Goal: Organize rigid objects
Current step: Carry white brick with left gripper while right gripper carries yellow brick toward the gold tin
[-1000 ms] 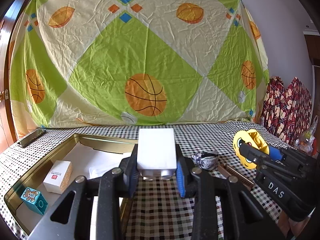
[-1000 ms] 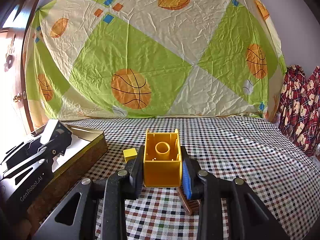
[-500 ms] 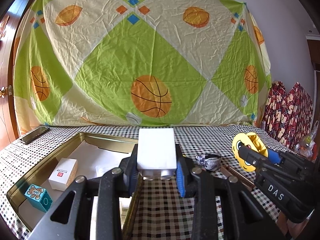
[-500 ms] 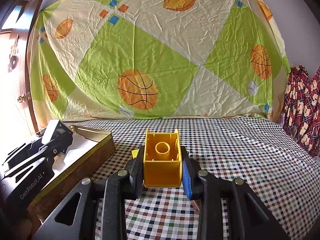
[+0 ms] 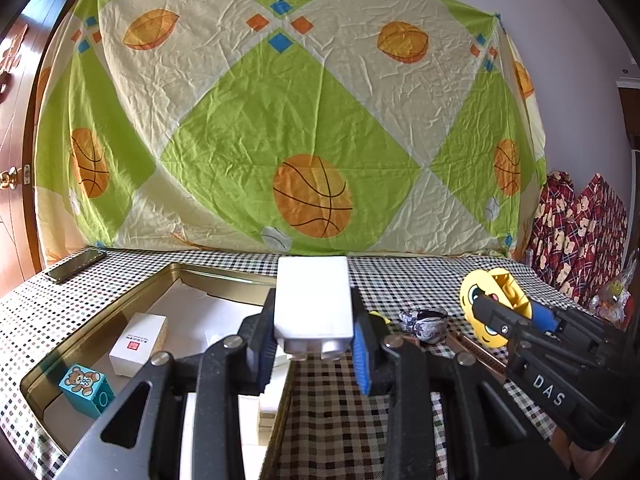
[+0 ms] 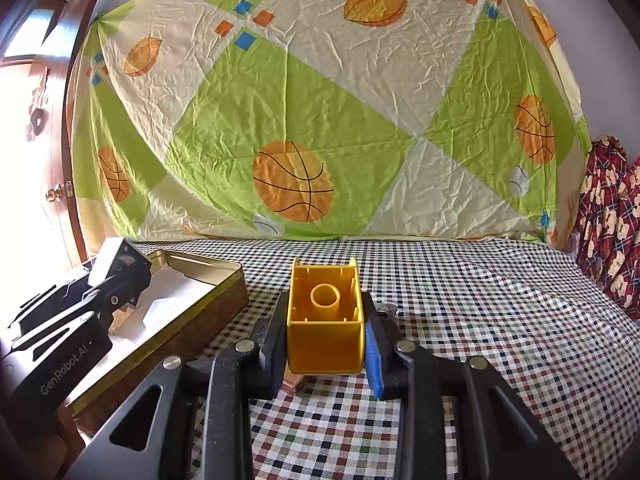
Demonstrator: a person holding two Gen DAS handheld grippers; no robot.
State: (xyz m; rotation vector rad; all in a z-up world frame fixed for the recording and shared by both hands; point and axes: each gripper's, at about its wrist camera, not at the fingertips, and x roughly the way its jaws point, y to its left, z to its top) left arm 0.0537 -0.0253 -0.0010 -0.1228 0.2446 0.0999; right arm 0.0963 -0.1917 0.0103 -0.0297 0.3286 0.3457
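Note:
My left gripper (image 5: 314, 332) is shut on a white block (image 5: 312, 296) with studs on its underside, held above the right edge of a gold tin (image 5: 132, 292). In the tin lie a white box (image 5: 138, 342) and a teal bear cube (image 5: 86, 388). My right gripper (image 6: 326, 332) is shut on a hollow yellow block (image 6: 324, 316) above the checked tablecloth, to the right of the tin (image 6: 208, 276). The left wrist view shows the right gripper (image 5: 500, 308) and the smiley face on the yellow block (image 5: 472, 296). In the right wrist view the left gripper (image 6: 120, 276) hangs over the tin.
Between the grippers, a small patterned cup (image 5: 426, 324), a brown stick (image 5: 476, 350) and a small yellow piece (image 5: 378, 314) lie on the cloth. A phone (image 5: 76, 266) rests at the far left. A basketball-print sheet hangs behind the table; red patterned fabric is at the right.
Both views have drifted slightly. In the right wrist view the tin sits closer to centre and the small yellow piece has slipped behind the left finger. Both grips are unchanged.

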